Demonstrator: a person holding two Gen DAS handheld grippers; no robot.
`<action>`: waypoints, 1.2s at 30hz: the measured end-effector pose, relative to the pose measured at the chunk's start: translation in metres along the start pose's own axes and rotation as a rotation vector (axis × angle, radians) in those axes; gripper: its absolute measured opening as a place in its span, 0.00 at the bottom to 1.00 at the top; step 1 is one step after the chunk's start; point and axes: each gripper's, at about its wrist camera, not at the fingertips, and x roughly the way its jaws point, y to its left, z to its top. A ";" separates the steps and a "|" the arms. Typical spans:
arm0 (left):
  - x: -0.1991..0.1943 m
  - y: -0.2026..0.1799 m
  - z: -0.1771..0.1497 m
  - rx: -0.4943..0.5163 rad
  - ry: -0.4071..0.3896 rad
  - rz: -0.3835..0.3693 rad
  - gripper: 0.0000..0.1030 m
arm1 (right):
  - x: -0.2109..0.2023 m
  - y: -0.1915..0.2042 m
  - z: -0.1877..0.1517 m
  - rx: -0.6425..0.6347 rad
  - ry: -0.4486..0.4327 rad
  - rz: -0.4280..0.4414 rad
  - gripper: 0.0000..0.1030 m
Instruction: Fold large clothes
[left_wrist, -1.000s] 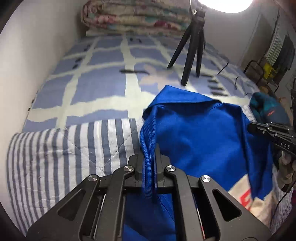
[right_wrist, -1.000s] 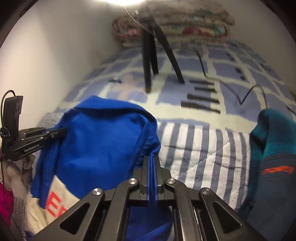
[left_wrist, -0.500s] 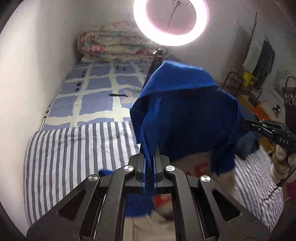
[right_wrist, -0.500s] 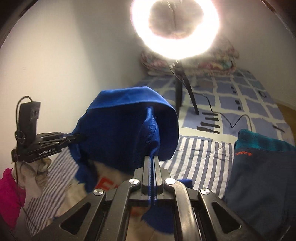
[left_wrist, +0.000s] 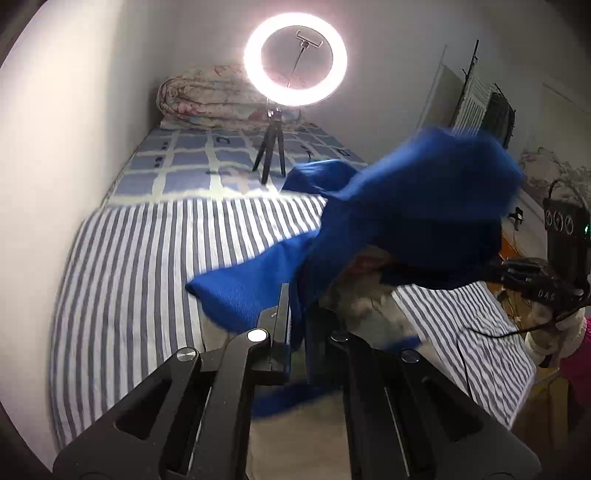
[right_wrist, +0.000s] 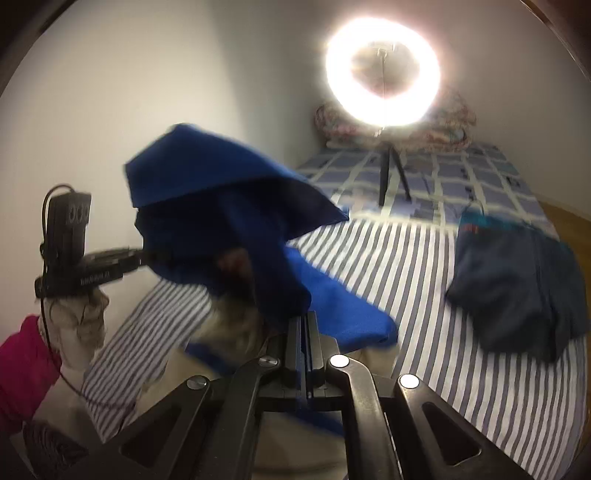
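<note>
Both tools are clamped on the blue garment (left_wrist: 417, 206): left tool (left_wrist: 295, 295), right tool (right_wrist: 303, 325). It hangs ahead of them, above the bed (left_wrist: 140, 258).

Motion-blurred: royal-blue fabric garment (left_wrist: 417, 218), folds smeared, cream panel beneath indistinct. Hidden by cloth: fingertips of black left gripper (left_wrist: 295, 317). Washed out by glare: glowing white ring light (right_wrist: 382, 72), centre unreadable.

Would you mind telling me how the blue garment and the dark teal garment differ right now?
The blue garment hangs in the air, clamped by the left gripper and the right gripper; the dark teal garment lies untouched on the striped sheet. The blue one is bright, with a cream part; the teal one is dark. Both are unfolded.
</note>
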 end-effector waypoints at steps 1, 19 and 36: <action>-0.002 0.000 -0.012 -0.005 0.015 -0.004 0.03 | -0.001 0.004 -0.013 0.002 0.016 -0.004 0.00; -0.074 -0.029 -0.134 0.066 0.231 0.038 0.10 | -0.063 0.030 -0.136 0.028 0.129 -0.116 0.20; -0.273 -0.069 -0.049 -0.062 -0.052 -0.061 0.60 | -0.278 0.100 -0.086 -0.022 -0.164 -0.056 0.43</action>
